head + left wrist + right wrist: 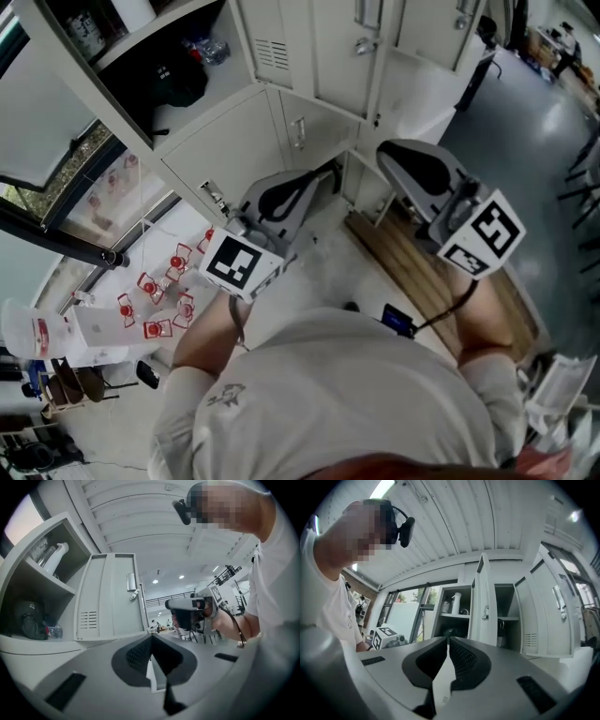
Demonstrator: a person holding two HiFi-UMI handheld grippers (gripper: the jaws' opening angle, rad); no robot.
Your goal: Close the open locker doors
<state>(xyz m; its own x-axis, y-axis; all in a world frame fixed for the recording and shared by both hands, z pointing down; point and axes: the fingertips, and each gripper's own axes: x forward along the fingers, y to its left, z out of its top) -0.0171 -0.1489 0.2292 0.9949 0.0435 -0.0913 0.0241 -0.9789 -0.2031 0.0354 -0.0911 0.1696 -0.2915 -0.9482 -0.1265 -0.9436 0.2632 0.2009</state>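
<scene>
Grey lockers (319,47) fill the top of the head view. One compartment (159,66) stands open, with a black bag (178,82) on its shelf. My left gripper (330,176) and right gripper (394,155) are raised side by side in front of the lockers, apart from them. Both are shut with nothing between the jaws. In the left gripper view the shut gripper (152,636) points at an open vented door (110,595) beside the open compartment (35,606). In the right gripper view the shut gripper (447,639) faces an edge-on open door (483,606) and a second open door (553,611).
A white bottle (456,603) stands on an upper shelf. Several red-and-white items (159,300) lie on the floor at the left, under a window (66,159). A wooden board (412,253) lies at the lockers' foot. The person's body fills the lower head view.
</scene>
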